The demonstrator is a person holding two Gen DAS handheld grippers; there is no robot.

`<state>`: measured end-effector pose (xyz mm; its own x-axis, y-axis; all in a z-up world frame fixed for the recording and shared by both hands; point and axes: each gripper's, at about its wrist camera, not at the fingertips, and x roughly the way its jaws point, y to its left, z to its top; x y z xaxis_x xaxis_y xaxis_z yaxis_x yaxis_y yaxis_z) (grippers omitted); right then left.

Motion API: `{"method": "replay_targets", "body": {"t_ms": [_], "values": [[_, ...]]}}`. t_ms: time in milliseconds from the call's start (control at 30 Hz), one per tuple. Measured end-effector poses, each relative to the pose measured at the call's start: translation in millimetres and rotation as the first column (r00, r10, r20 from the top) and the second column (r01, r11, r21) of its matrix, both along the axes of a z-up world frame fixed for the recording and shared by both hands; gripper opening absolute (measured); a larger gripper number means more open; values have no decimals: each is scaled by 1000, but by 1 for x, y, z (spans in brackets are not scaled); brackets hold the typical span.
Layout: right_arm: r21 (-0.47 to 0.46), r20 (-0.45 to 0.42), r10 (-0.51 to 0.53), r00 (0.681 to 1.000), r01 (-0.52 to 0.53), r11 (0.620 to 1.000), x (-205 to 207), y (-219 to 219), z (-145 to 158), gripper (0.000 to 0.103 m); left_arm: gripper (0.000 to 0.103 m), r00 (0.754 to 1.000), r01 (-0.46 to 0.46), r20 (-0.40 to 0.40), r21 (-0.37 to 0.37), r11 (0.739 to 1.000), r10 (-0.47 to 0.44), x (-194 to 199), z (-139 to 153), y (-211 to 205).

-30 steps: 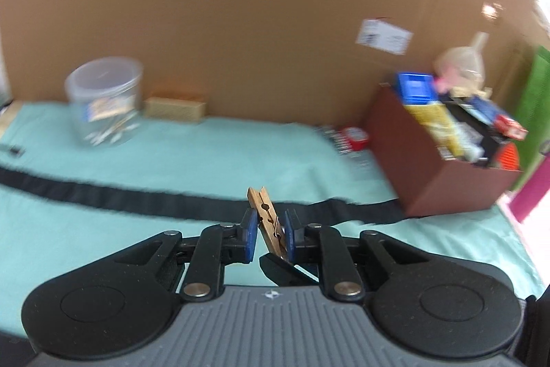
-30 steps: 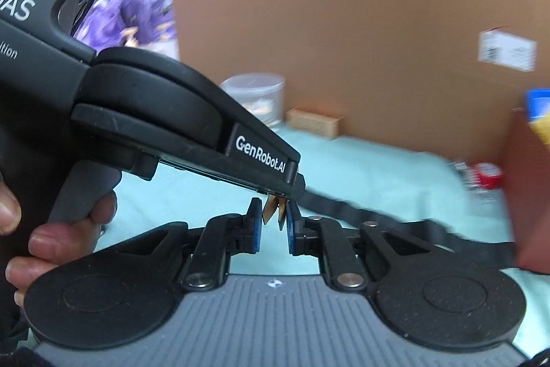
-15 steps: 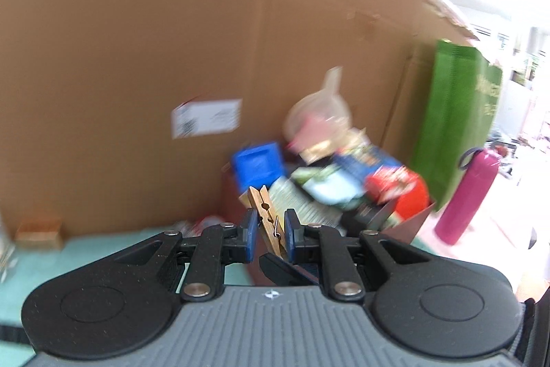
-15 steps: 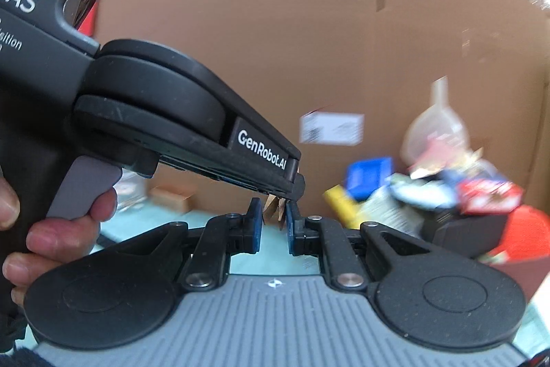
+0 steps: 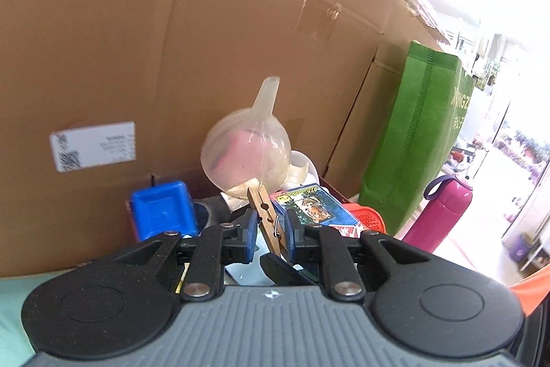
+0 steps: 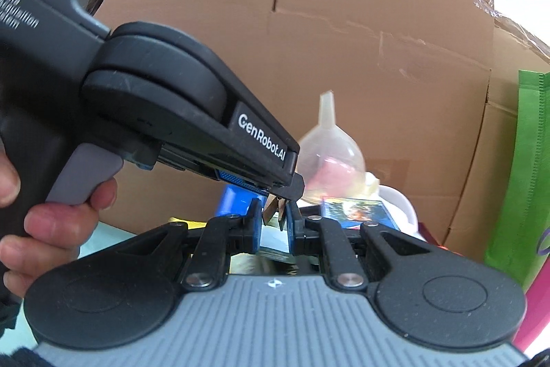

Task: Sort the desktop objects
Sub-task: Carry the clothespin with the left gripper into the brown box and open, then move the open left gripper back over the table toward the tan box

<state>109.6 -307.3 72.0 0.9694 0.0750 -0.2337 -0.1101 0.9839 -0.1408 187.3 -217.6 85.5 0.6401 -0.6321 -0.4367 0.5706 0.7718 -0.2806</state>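
Observation:
My left gripper point(image 5: 270, 229) is shut on a wooden clothespin point(image 5: 265, 212), held tilted above the brown box of sorted items. The box holds a clear funnel point(image 5: 249, 150), a blue tray point(image 5: 161, 208), a card pack point(image 5: 311, 205) and a red item point(image 5: 367, 217). In the right wrist view the left gripper's black body point(image 6: 192, 112) crosses the frame, and the clothespin's end point(image 6: 273, 208) sits between my right gripper's pads point(image 6: 273, 226). The right jaws stand narrowly apart on either side of it; whether they press on it I cannot tell.
A tall cardboard wall point(image 5: 206, 40) with a white label point(image 5: 92, 145) stands behind the box. A green bag point(image 5: 419, 140) and a magenta bottle point(image 5: 443, 212) stand at the right. Teal cloth point(image 5: 13, 294) shows at lower left.
Both grippers swung right and rose from the teal cloth to the brown box. The clothespin stayed in the left gripper. The jar and black strip left view.

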Motion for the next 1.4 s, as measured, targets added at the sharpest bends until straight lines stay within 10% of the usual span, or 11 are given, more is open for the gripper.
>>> {"method": "replay_targets", "body": {"t_ms": [133, 300, 400, 500, 767, 1400], "values": [[-45, 10, -42, 999, 43, 998, 5, -1, -5, 14, 28, 1000, 1, -25, -23, 1000, -2, 10, -6, 1], [-58, 20, -48, 999, 49, 997, 0, -3, -5, 16, 69, 1000, -24, -6, -65, 998, 24, 7, -9, 13], [-50, 31, -58, 998, 59, 997, -7, -5, -4, 44, 85, 999, -32, -17, -99, 995, 30, 3, -9, 22], [-47, 46, -64, 997, 66, 997, -2, -7, -4, 47, 94, 999, -33, -9, -90, 995, 32, -4, -8, 25], [-52, 93, -104, 990, 109, 993, -4, 3, -2, 91, 103, 992, -92, 81, -43, 995, 95, -35, -9, 41], [-69, 43, -178, 983, 181, 981, -35, 29, -6, 101, 103, 953, -262, 149, -22, 965, 262, -98, -25, 84]]}}
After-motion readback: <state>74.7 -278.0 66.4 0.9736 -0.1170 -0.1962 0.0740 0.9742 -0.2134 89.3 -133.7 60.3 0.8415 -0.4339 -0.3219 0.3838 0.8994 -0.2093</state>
